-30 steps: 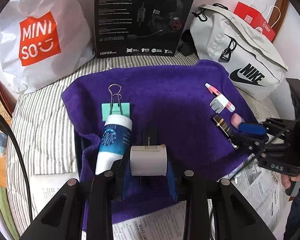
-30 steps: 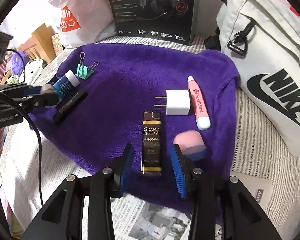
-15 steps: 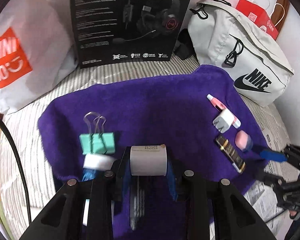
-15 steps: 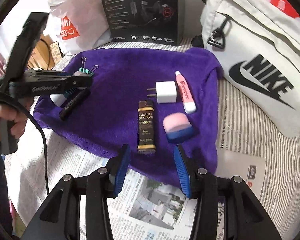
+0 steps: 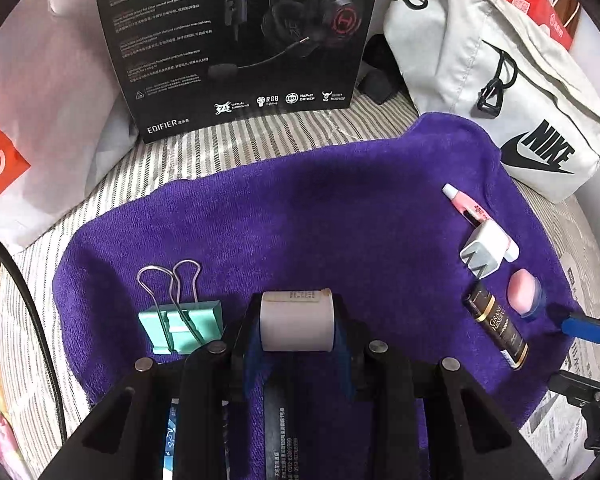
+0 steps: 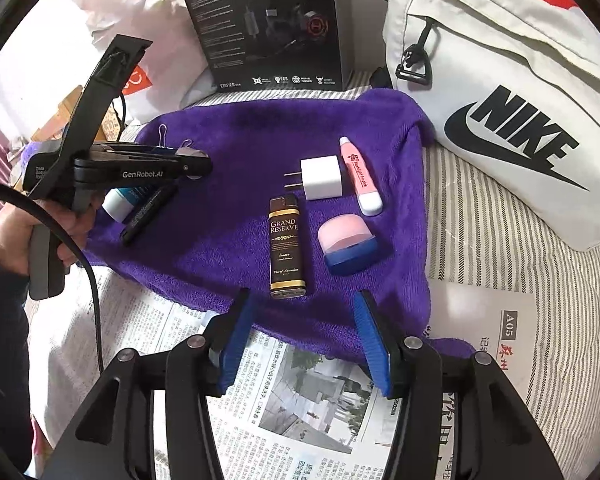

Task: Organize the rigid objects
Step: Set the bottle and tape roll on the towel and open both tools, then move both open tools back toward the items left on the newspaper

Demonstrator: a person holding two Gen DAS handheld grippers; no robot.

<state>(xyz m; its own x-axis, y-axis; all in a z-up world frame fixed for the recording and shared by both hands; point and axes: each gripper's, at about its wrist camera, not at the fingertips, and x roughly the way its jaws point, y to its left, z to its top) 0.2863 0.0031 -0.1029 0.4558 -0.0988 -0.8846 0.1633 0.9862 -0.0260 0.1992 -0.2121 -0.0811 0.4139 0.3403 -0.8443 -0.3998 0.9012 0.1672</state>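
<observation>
My left gripper (image 5: pixel 297 320) is shut on a small white cylinder (image 5: pixel 297 324) above the purple towel (image 5: pixel 320 220), just right of a green binder clip (image 5: pixel 182 326). A black stick (image 5: pixel 278 432) and a blue-and-white bottle (image 5: pixel 168 436) lie under it. In the right wrist view, my right gripper (image 6: pixel 304 304) hovers at the towel's near edge. Its jaws are opening with nothing between them. Just beyond it lie a brown lighter (image 6: pixel 286 248), a pink-and-blue block (image 6: pixel 346 244), a white charger plug (image 6: pixel 322 178) and a pink tube (image 6: pixel 360 176). The left gripper (image 6: pixel 196 164) shows there too, in a person's hand.
A black headset box (image 5: pixel 236 40) stands behind the towel. A white Nike bag (image 6: pixel 500 120) lies to its right and a white shopping bag (image 5: pixel 28 120) to its left. Newspaper (image 6: pixel 300 400) covers the striped sheet (image 6: pixel 480 240) in front.
My left gripper carried the white cylinder in over the towel, past the bottle to beside the binder clip. My right gripper drew back from the lighter and its jaws widened.
</observation>
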